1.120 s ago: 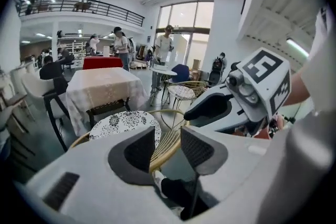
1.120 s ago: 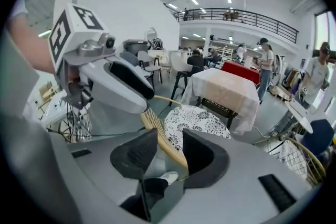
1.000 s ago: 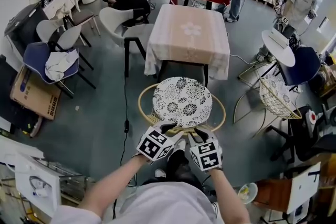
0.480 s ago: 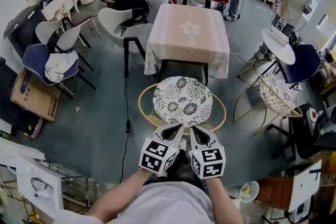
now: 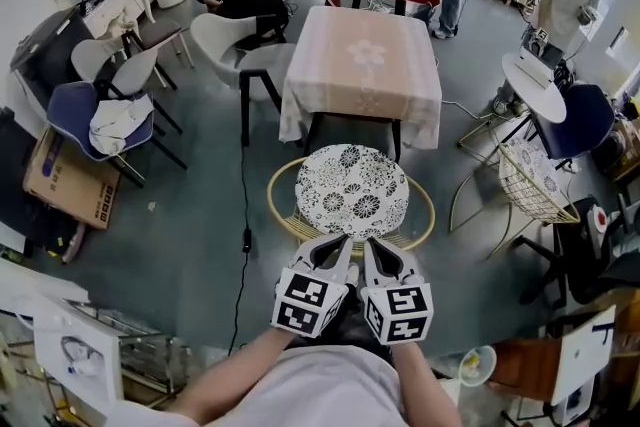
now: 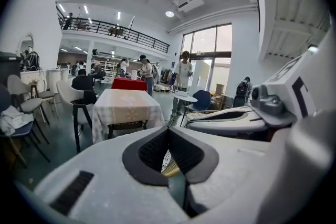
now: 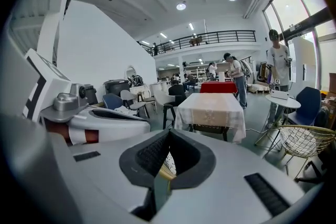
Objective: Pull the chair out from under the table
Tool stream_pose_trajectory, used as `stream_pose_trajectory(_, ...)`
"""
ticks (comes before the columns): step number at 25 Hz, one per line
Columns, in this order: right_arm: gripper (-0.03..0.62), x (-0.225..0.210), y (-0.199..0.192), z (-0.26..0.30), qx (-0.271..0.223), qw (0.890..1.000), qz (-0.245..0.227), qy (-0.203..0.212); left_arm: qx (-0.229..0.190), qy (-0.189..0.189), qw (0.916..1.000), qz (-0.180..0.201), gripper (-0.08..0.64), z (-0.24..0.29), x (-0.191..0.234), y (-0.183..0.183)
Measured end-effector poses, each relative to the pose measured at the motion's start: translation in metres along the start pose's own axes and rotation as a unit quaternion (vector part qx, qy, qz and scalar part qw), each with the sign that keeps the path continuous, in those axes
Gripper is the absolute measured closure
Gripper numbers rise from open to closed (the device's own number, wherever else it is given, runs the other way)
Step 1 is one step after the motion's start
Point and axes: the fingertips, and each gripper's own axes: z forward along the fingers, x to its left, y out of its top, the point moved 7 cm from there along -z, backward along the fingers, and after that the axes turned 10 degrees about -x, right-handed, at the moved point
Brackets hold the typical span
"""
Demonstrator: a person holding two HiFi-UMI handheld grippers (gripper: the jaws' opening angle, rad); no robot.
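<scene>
The chair, a round floral cushion inside a rattan hoop, stands on the floor just in front of the worktop, which is draped in a pale checked cloth with a flower motif. The seat lies clear of the cloth's hem. The left gripper and right gripper sit side by side at the hoop's near edge. Each is closed tight, with a sliver of rattan pinched between its pads. Each marker cube carries black-and-white square codes. Print on the cardboard box is too small to read.
</scene>
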Motion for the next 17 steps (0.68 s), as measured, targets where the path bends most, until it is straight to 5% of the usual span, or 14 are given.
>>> stream_pose_trajectory(17,0.591,0.0037,0.002,0.003,-0.005,1.0,-0.003,0.0,0.011,0.004,0.9999,0.004,0.555,0.0022,0.0009,0.0035)
